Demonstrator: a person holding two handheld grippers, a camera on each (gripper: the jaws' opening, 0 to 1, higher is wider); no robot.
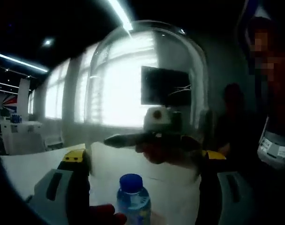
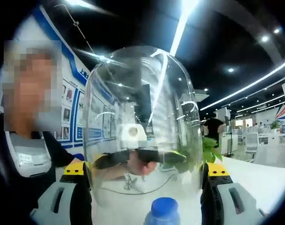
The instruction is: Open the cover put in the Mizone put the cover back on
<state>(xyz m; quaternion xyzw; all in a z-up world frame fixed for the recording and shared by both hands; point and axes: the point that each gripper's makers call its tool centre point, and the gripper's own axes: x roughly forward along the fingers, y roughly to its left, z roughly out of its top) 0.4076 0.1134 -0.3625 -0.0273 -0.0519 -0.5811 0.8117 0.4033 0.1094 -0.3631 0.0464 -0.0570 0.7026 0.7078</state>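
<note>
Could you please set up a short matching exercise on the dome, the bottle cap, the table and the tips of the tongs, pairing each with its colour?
Things:
1. dome
2. bottle cap
3. table
4. tips of the left tongs

Colours:
A. yellow
B. white
C. clear
D. blue

Pairs: 1-C, 2-D, 3-B, 4-A

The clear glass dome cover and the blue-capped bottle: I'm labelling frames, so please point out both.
Clear glass dome cover (image 2: 142, 93): right gripper view, its rounded front wall.
Blue-capped bottle (image 1: 131, 183): left gripper view, its blue cap.
</note>
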